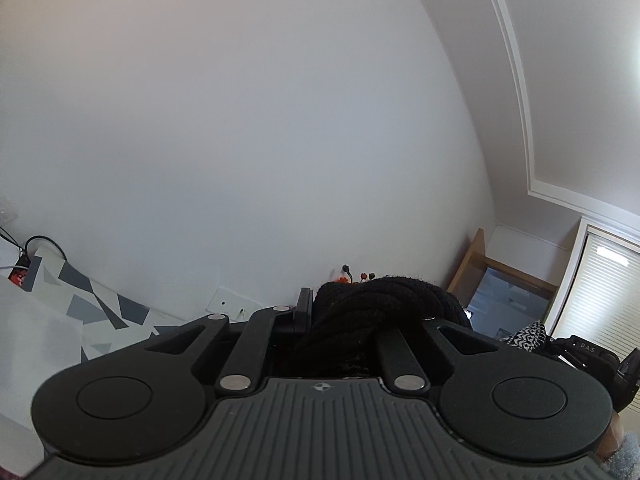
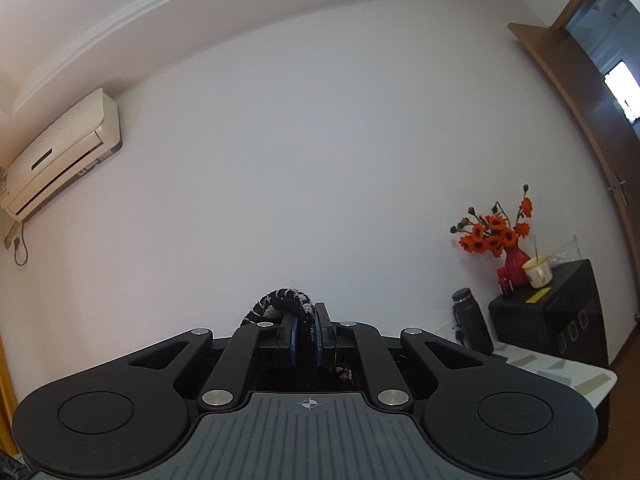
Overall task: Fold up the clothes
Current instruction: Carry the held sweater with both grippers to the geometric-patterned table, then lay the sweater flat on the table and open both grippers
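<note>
In the left wrist view my left gripper [image 1: 362, 314] points at the wall, shut on a thick bunch of black knit garment [image 1: 384, 300]. The bunch covers the right finger. At that view's right edge is my right gripper [image 1: 580, 354], with black-and-white patterned knit [image 1: 528, 336] hanging at it. In the right wrist view the right gripper [image 2: 306, 326] is shut, and its blue pads [image 2: 294, 336] pinch a black-and-white knit edge [image 2: 286, 300] that arches over the fingertips. The rest of the garment hangs below, out of sight.
A table with a grey geometric cover [image 1: 100, 304] lies low on the left, with cables at its far end. To the right stand a black box [image 2: 556, 316] bearing a red vase of orange flowers [image 2: 514, 266] and a cup [image 2: 538, 272], a black flask [image 2: 472, 322] and a door [image 2: 616, 120]. An air conditioner [image 2: 60, 152] hangs on the wall.
</note>
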### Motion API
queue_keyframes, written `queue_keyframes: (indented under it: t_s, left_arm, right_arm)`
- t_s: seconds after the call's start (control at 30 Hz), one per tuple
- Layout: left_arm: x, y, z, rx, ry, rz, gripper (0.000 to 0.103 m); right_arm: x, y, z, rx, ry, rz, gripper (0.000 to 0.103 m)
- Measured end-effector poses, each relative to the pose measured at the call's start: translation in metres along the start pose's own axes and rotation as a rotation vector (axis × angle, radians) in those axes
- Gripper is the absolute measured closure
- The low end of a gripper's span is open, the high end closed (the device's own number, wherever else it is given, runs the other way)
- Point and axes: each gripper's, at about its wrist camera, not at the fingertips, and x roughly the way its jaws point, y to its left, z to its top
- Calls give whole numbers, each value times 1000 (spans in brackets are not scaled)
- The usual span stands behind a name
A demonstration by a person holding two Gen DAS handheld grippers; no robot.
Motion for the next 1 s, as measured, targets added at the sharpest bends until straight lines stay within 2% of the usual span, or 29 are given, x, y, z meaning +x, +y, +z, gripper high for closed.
queue_keyframes:
  t_s: [0.07, 0.2, 0.37, 0.43, 0.57, 0.67, 0.73, 0.87, 0.93, 1.0]
  left_arm:
    - [31, 15, 2, -3, -3, 7, 95]
    - [101, 52, 16, -22, 0, 34, 95]
    - [191, 104, 26, 30, 11, 131, 95]
    - [232, 136, 20, 45, 33, 202, 95]
    - [298, 196, -5, 48, 128, 354, 95]
    - [343, 247, -40, 8, 266, 470, 95]
    - [360, 269, -66, 11, 362, 518, 94]
    - [389, 291, -107, 70, 491, 578, 93]
    - [390, 299, -123, 49, 539, 602, 90]
    - [392, 303, -134, 25, 580, 622, 82]
  right_arm:
    - [34, -11, 2, -21, 2, 0, 95]
    - [139, -12, 2, -8, 53, -6, 95]
    - [282, -12, -12, -14, 79, 9, 95]
    - [335, -14, -25, -2, 92, 2, 95]
    - [446, -40, -83, -16, 192, -65, 95]
    - [509, -62, -147, -27, 319, -130, 95]
    - [543, -78, -199, -30, 424, -172, 95]
    - [571, -89, -290, -71, 615, -226, 95]
    - [576, -92, -322, -108, 690, -233, 95]
    - [577, -80, -352, -222, 762, -220, 95]
